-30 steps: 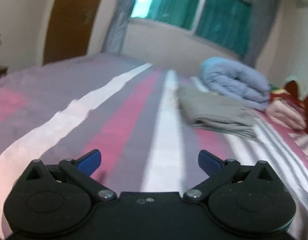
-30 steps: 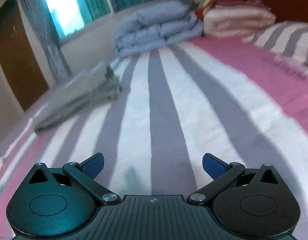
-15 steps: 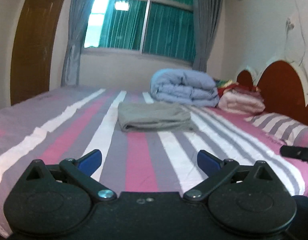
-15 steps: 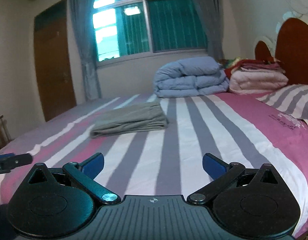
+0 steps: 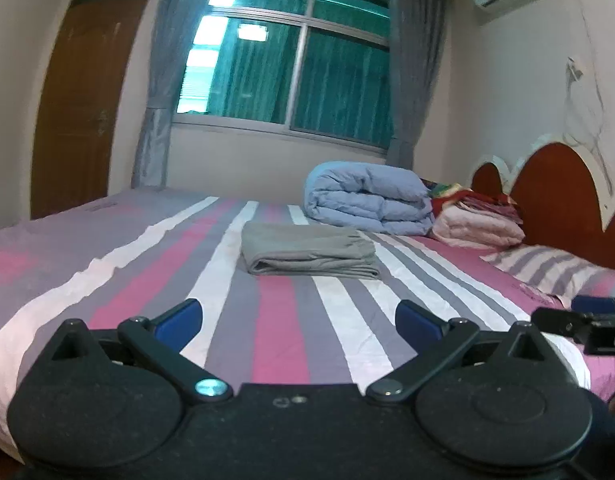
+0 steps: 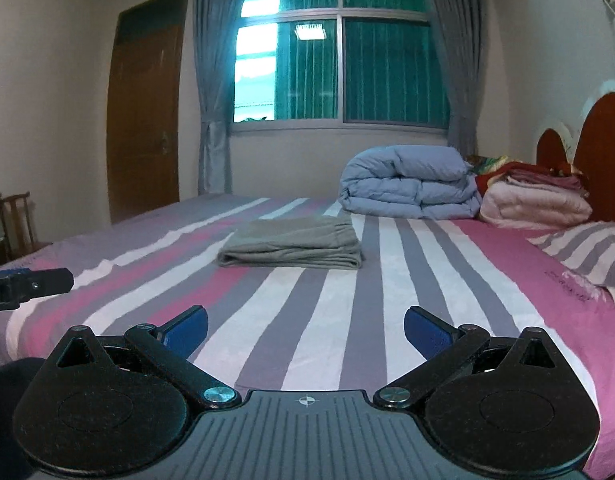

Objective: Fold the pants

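Note:
The grey pants (image 5: 309,254) lie folded in a flat rectangular stack in the middle of the striped bed (image 5: 155,276); they also show in the right wrist view (image 6: 293,248). My left gripper (image 5: 299,320) is open and empty, held level near the bed's front edge, well short of the pants. My right gripper (image 6: 305,326) is open and empty too, at about the same distance. Each gripper shows at the edge of the other's view, the right one (image 5: 587,320) and the left one (image 6: 23,286).
A rolled light-blue duvet (image 5: 367,198) and a stack of pink and red blankets (image 5: 477,224) lie at the bed's far right by the wooden headboard (image 5: 555,188). A striped pillow (image 6: 591,252) lies right. A window, a door and a chair (image 6: 11,220) stand beyond.
Both grippers have pulled back from the pants and levelled out toward the bed's front edge. The views rose from looking down at the bed to looking across the room. Both stay open.

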A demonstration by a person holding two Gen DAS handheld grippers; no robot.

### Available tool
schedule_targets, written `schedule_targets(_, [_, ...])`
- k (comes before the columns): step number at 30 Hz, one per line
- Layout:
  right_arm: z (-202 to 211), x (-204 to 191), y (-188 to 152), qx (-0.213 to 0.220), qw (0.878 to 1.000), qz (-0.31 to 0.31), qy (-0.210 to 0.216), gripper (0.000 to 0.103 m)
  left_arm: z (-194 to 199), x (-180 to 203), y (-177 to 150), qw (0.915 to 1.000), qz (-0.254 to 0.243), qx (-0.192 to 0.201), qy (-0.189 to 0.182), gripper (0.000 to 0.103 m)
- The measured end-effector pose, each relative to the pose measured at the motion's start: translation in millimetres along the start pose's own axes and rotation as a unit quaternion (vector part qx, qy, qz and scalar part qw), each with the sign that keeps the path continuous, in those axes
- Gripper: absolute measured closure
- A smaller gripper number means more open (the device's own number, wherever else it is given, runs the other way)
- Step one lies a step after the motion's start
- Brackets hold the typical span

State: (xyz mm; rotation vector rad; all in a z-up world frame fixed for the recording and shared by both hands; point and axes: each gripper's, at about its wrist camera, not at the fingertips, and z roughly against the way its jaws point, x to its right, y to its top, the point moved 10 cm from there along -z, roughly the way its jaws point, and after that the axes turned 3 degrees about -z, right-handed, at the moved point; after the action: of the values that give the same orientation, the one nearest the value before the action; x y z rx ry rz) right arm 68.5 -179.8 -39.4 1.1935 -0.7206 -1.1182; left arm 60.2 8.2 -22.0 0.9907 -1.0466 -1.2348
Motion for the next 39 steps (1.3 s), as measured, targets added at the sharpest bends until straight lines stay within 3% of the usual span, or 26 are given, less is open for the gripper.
schedule_targets(39, [-16, 11, -3, -0.005, 1.0, -0.014, -0.008, 0.0, -1, 1, -5, 0.9999, -0.01, -0.005, -0.012, 0.006])
